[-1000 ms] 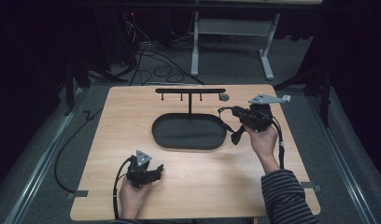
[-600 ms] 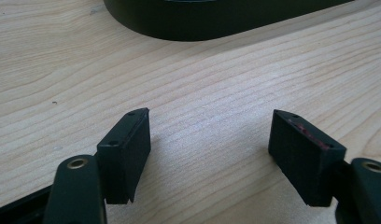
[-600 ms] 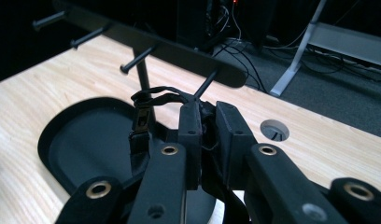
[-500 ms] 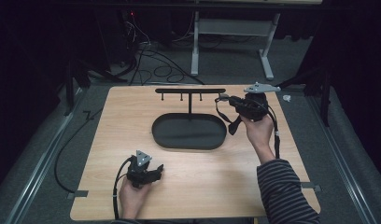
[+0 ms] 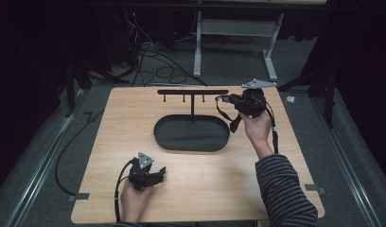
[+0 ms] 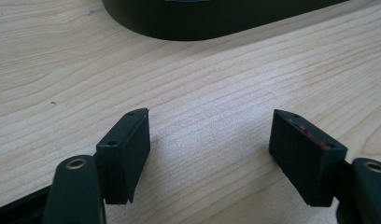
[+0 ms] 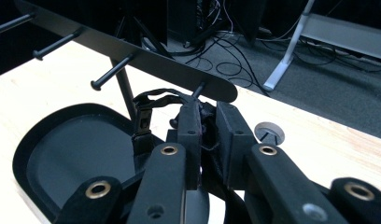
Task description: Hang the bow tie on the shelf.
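On the left, the left claw [image 5: 153, 176] is rested low on the near part of the surface [image 5: 101, 142], its jaws spread wide over bare wood, with nothing held; no change is seen there against the earlier pictures. Toward the middle, the tray [image 5: 191, 134] is seen as an oval black dish, and behind it the rack [image 5: 192, 92] is raised on a thin post, with pegs hung under its bar. On the right, the change is found: the right claw [image 5: 224, 100] has been carried up and back from beside the tray's right end to the right end of the rack within the last second. It is judged from this that the hanging step is nearly reached. In the right gripper view, the strap [image 7: 151, 100] is pinched between the pressed-together jaws of the right claw [image 7: 208, 140], and its loop with the buckle is held out ahead and to the left of the jaw tips. The loop is seen just beside the end peg [image 7: 198, 89], below the bar; whether it is touching the peg cannot be told.
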Motion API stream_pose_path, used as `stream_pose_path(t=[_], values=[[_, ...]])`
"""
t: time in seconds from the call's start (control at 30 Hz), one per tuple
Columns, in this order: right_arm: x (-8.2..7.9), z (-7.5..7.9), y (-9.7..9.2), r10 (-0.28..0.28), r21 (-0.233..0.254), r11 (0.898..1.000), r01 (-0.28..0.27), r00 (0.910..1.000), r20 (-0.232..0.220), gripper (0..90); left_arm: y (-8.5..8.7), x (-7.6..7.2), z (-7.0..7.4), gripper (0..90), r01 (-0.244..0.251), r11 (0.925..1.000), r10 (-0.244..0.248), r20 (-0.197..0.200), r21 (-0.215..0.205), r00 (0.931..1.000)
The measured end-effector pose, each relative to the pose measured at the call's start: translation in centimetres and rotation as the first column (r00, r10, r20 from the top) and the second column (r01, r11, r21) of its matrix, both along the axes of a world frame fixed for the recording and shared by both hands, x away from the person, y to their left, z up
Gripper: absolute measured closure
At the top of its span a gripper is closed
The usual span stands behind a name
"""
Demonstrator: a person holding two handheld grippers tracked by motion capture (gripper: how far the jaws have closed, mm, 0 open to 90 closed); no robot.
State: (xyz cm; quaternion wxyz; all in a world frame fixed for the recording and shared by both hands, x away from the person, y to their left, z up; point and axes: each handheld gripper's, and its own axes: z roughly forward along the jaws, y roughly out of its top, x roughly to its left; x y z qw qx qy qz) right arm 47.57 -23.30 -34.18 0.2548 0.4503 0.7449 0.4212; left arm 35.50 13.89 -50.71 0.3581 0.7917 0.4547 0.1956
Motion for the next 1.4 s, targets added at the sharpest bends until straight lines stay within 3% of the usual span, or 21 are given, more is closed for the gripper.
stream_pose_path(t=[0.23,0.37,0.57,0.97,1.4], values=[[0.7,-0.4,0.1,-0.034,-0.008,0.999,0.034,0.9994,-0.005,82.4,0.0,0.0,0.0,29.6,-0.001,1.0000,0.001,0.001,-0.002,1.0000],[1.0,-0.6,0.5,-0.035,-0.046,0.998,0.034,0.9994,-0.009,81.1,0.0,0.0,0.0,29.7,-0.001,1.0000,0.001,0.001,-0.001,1.0000],[1.2,-0.9,0.8,-0.035,-0.051,0.998,0.034,0.9992,-0.019,80.5,0.0,0.0,0.0,29.6,-0.001,1.0000,0.001,0.001,-0.001,1.0000],[1.2,-1.1,0.7,-0.033,-0.048,0.998,0.032,0.9987,-0.038,76.8,0.0,0.0,0.0,29.6,-0.001,1.0000,0.001,0.001,-0.001,1.0000],[0.7,-0.6,0.5,-0.025,-0.034,0.999,0.024,0.9994,-0.024,68.8,0.0,0.0,0.0,29.6,-0.001,1.0000,0.001,0.001,-0.002,1.0000]])
